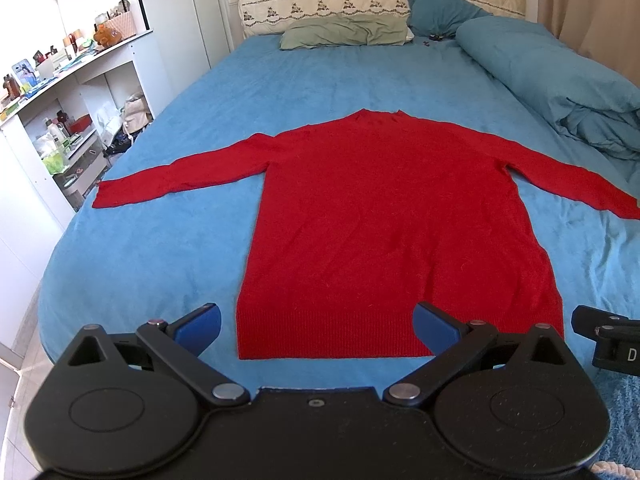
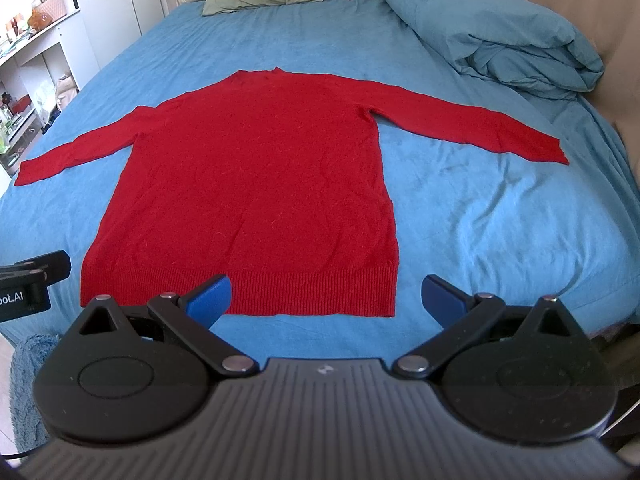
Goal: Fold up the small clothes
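A red long-sleeved sweater [image 1: 380, 208] lies flat on the blue bed sheet [image 1: 168, 248], hem toward me, both sleeves spread out sideways. It also shows in the right wrist view [image 2: 256, 176]. My left gripper [image 1: 316, 326] is open and empty, hovering at the hem's left part. My right gripper [image 2: 326, 298] is open and empty, hovering at the hem's right corner. Each gripper's black body shows at the edge of the other's view.
A rolled teal duvet [image 1: 560, 80] lies along the bed's right side. Green [image 1: 344, 32] and teal [image 1: 436, 8] pillows sit at the headboard. White shelves [image 1: 60, 92] with clutter stand left of the bed. A blue fuzzy rug [image 1: 624, 412] lies below the bed's front edge.
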### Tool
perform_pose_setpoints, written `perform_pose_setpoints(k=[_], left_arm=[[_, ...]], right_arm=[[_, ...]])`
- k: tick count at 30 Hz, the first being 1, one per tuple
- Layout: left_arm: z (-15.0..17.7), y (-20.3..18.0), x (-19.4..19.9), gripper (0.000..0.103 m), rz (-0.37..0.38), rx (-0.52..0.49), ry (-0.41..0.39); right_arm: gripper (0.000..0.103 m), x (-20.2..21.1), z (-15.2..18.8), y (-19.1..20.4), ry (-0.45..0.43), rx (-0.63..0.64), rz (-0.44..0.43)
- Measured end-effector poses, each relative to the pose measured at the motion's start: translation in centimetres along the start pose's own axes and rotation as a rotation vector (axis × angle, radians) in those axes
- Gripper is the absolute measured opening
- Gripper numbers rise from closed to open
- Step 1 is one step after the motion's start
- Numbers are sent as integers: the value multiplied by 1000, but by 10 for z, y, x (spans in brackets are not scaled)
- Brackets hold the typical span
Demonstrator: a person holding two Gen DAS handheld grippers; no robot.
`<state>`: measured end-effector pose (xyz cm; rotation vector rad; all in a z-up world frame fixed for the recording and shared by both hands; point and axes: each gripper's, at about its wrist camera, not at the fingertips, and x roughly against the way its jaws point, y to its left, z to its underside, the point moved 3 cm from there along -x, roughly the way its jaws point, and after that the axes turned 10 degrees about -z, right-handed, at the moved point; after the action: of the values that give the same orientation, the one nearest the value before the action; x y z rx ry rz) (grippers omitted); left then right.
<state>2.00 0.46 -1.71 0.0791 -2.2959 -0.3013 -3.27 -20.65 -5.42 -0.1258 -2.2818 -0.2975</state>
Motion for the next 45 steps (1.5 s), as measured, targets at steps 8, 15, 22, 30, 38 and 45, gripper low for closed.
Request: perform_pose_setpoints(k=[8, 15, 22, 30, 38, 45], left_arm=[[0, -3, 2, 103, -6, -4, -6], [1, -2, 1, 103, -3, 0, -5], [1, -3, 1, 103, -2, 2, -4], [1, -2, 2, 103, -1, 4, -4], [1, -2, 3, 103, 0, 3, -4], [1, -2, 3, 103, 1, 4, -5]], right_arm=[[103, 0, 0, 1, 2, 2, 1], [103, 0, 0, 1, 3, 2, 1], [103, 0, 0, 1, 3, 4, 2], [103, 0, 0, 2, 3, 3, 2], [103, 0, 0, 2, 3, 3, 2], [103, 1, 0, 2, 2, 3, 0]])
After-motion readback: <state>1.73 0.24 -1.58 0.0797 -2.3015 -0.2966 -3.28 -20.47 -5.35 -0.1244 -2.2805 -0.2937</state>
